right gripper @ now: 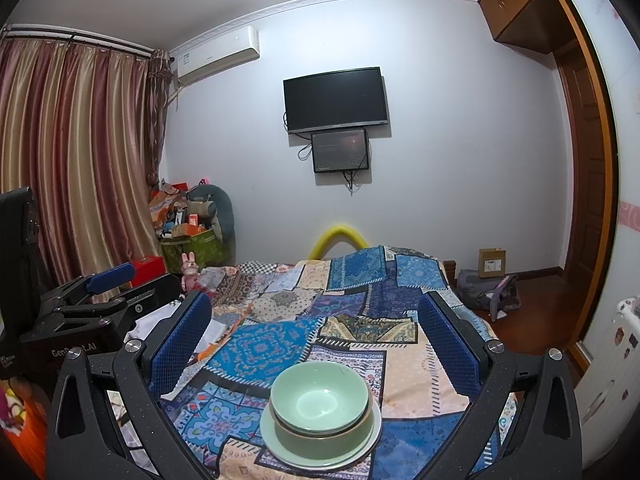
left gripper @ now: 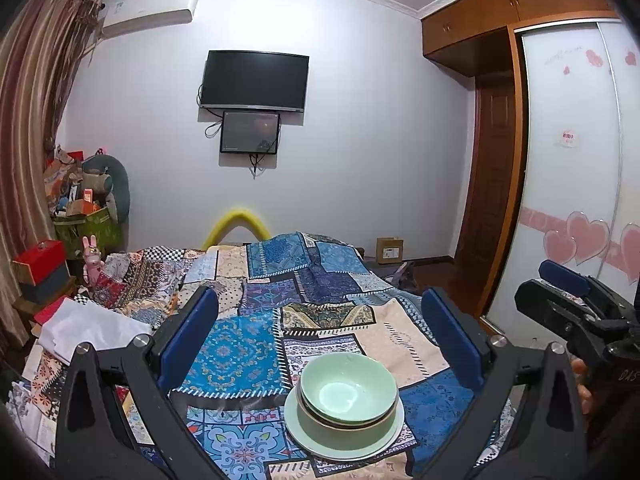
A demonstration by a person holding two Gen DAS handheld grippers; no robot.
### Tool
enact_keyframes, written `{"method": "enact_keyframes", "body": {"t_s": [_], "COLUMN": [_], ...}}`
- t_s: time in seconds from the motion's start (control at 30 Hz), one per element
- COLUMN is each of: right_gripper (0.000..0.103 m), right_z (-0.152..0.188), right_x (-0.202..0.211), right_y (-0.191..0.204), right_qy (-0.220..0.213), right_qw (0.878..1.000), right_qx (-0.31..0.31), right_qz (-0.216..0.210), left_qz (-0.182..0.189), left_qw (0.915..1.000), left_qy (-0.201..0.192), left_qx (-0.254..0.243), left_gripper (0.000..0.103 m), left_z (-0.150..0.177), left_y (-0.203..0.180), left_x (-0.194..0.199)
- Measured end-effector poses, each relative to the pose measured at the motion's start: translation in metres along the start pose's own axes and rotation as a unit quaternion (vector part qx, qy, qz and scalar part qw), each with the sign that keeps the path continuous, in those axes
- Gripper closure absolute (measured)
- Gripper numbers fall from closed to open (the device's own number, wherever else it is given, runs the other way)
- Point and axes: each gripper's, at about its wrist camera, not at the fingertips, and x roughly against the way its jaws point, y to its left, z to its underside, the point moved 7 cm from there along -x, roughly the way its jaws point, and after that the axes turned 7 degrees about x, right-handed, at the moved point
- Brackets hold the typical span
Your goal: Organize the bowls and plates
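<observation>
**Stacked dishes on the bed, both tongs wide and empty**

Filling the lower half of both views, I see the bed [left gripper: 256,280] under a patchwork cover in blues and creams. On the wall at upper centre hangs a dark television [left gripper: 254,80] with a smaller screen [left gripper: 250,132] just below it; any logo on them is too small for me to read.

My left gripper [left gripper: 320,336] frames the lower part of the left wrist view, its blue pads spread wide apart and gripping nothing. My right gripper [right gripper: 316,340] stands equally wide in its own view, also empty and touching nothing. On the left gripper's body, seen at the left edge of the right wrist view, I read white lettering "Gen…t.AI", partly blurred.

At lower centre sits a pale green plate [right gripper: 276,440] flat on the cover, with green bowls [right gripper: 320,404] nested upright on it.
</observation>
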Motion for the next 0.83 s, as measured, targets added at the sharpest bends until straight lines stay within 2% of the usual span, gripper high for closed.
{"method": "enact_keyframes", "body": {"t_s": [0.33, 0.83], "right_gripper": [0.0, 0.0], "right_z": [0.0016, 0.0053], "right_x": [-0.0018, -0.0089], "right_y": [-0.0021, -0.0058], "right_qy": [0.003, 0.014], "right_qw": [1.0, 1.0], "right_qx": [-0.003, -0.009], "right_qz": [0.001, 0.002], "left_qz": [0.015, 0.01], "left_qw": [0.9998, 0.9999], "left_qy": [0.013, 0.009], "left_qx": [-0.001, -0.003], "left_gripper": [0.0, 0.0], "left_z": [0.0016, 0.0076], "left_y": [-0.0034, -0.0044], "left_x": [-0.0036, -0.0071]}}
